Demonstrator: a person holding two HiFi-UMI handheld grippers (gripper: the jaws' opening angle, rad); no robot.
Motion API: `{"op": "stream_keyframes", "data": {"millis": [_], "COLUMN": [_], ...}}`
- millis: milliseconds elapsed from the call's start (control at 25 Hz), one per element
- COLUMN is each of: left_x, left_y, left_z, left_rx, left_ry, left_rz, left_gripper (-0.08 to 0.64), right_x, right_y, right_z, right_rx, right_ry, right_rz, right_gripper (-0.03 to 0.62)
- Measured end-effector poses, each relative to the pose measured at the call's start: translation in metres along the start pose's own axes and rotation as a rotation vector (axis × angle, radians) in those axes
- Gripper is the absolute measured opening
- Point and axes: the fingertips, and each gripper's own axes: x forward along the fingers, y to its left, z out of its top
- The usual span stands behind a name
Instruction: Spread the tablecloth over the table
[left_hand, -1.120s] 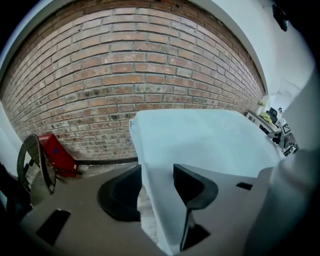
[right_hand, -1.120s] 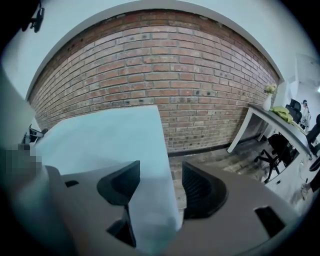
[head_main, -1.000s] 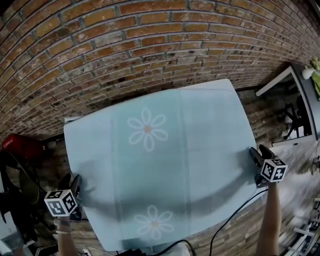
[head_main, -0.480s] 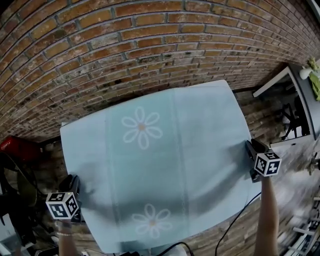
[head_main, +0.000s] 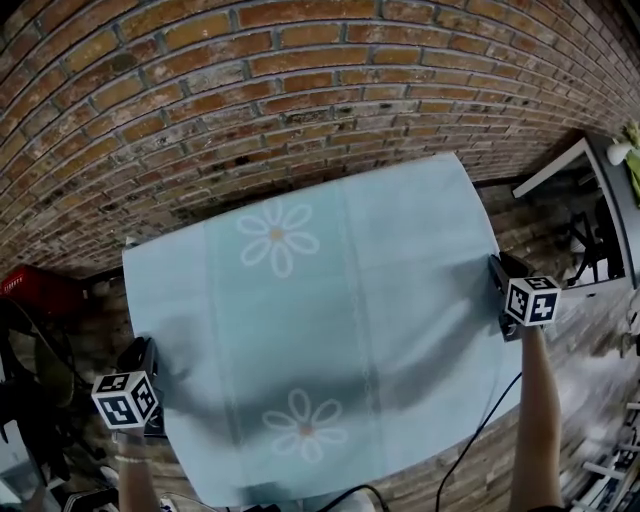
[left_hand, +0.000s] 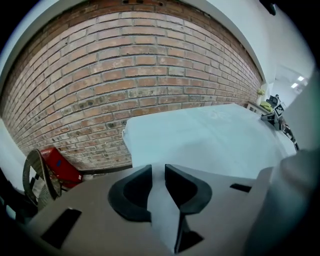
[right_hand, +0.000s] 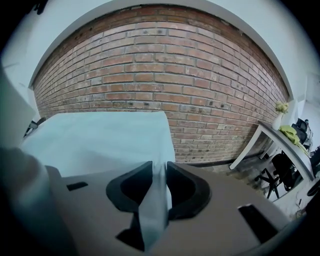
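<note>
— Well, head view?
— Cloth (head_main: 330, 330) lies spread flat, brick wall (head_main: 250, 80) at 12 o'clock. Left gripper (head_main: 141, 352) is at its 8 o'clock edge, right gripper (head_main: 497, 270) at 3 o'clock.
— Left gripper view?
— Jaws have just been closing; they stand narrow, pinching a cloth fold.
— Right gripper view?
— Likewise: just closing, narrow, clamped on a fold.

Tablecloth (head_main: 400, 300) looking thin, matt cloth, creasing softly. Brick wall (head_main: 250, 90) showing rough, matt face. Left gripper (left_hand: 158, 171) fingers (left_hand: 131, 192) looking matt black, rubbery; shell (left_hand: 100, 230) looking smooth grey plastic.
</note>
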Motion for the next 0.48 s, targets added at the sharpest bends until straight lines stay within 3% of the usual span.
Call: {"op": "stream_keyframes", "data": {"millis": [480], "left_x": [0.014], "left_y": [0.009], "left_z": [0.017], "left_rx": [-0.05], "left_ry": [-0.05], "left_rz": [0.061], "left_gripper": [0.074], "right_x": [0.051], "right_y": [0.007], "right_z": [0.051], "right_rx": [-0.071], "right_ry": [-0.02], "right_rz": [-0.016], "right_gripper": [0.092]}}
